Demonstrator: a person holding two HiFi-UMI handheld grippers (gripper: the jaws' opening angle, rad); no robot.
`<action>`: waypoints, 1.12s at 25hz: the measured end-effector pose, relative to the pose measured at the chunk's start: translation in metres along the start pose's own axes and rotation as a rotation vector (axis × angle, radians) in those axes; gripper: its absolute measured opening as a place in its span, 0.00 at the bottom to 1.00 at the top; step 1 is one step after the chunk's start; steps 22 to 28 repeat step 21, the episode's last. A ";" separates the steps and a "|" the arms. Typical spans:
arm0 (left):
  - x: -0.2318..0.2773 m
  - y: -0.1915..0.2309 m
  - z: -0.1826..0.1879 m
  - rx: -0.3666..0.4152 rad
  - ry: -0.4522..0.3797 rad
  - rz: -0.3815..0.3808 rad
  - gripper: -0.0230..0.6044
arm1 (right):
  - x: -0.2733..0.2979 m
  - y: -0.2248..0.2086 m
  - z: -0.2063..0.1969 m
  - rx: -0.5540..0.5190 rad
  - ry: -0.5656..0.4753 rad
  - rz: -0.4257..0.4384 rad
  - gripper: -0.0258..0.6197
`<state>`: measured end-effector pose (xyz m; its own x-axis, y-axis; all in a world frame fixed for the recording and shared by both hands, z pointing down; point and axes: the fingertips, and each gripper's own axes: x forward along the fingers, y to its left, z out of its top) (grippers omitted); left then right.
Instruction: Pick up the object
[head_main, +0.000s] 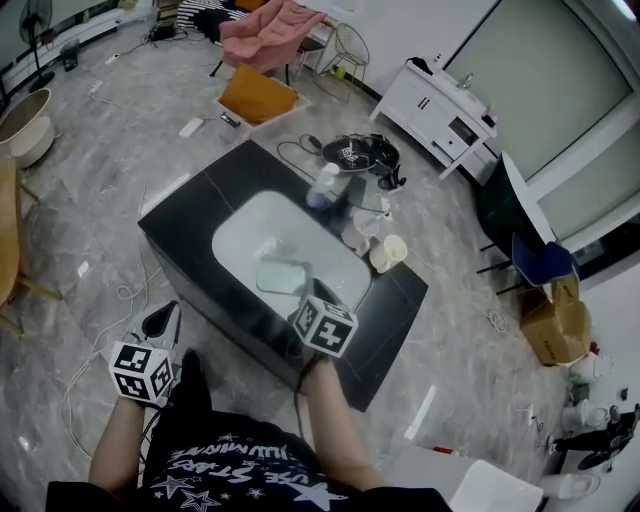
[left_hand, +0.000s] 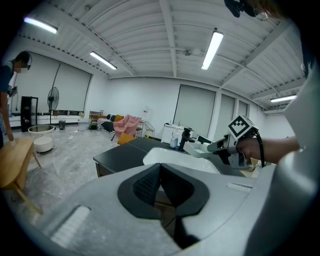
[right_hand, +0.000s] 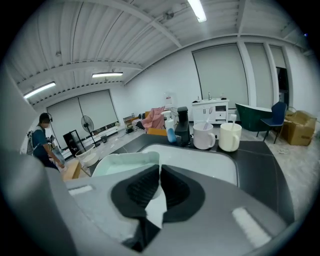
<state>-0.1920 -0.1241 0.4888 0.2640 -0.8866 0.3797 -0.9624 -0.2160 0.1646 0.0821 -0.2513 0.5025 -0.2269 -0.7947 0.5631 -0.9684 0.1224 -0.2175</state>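
Note:
A pale green square tray (head_main: 278, 275) hangs just above the white sink basin (head_main: 240, 225) set in the black counter (head_main: 190, 215). My right gripper (head_main: 302, 288) is shut on the tray's near rim. In the right gripper view the tray (right_hand: 125, 162) stretches away to the left of the gripper (right_hand: 160, 170), its thin edge pinched between the pads. My left gripper (head_main: 162, 322) is low at the left, off the counter's near corner, shut and holding nothing. The left gripper view shows its jaws (left_hand: 160, 167) closed, with the tray (left_hand: 202, 150) far ahead to the right.
A white mug (right_hand: 203, 136) and a cream mug (right_hand: 230, 136) stand at the sink's far right corner. Beside them are a black faucet (right_hand: 182, 125) and a blue bottle (head_main: 322, 185). A person (right_hand: 42, 140) stands at the far left. Cables lie on the floor.

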 end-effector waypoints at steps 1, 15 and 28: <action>-0.006 -0.006 -0.003 -0.002 -0.003 0.007 0.05 | -0.006 -0.002 -0.002 -0.004 -0.001 0.008 0.06; -0.070 -0.059 -0.028 -0.023 -0.045 0.090 0.05 | -0.069 -0.023 -0.031 -0.026 -0.019 0.095 0.06; -0.095 -0.071 -0.037 -0.038 -0.052 0.112 0.05 | -0.093 -0.026 -0.045 -0.038 -0.012 0.113 0.06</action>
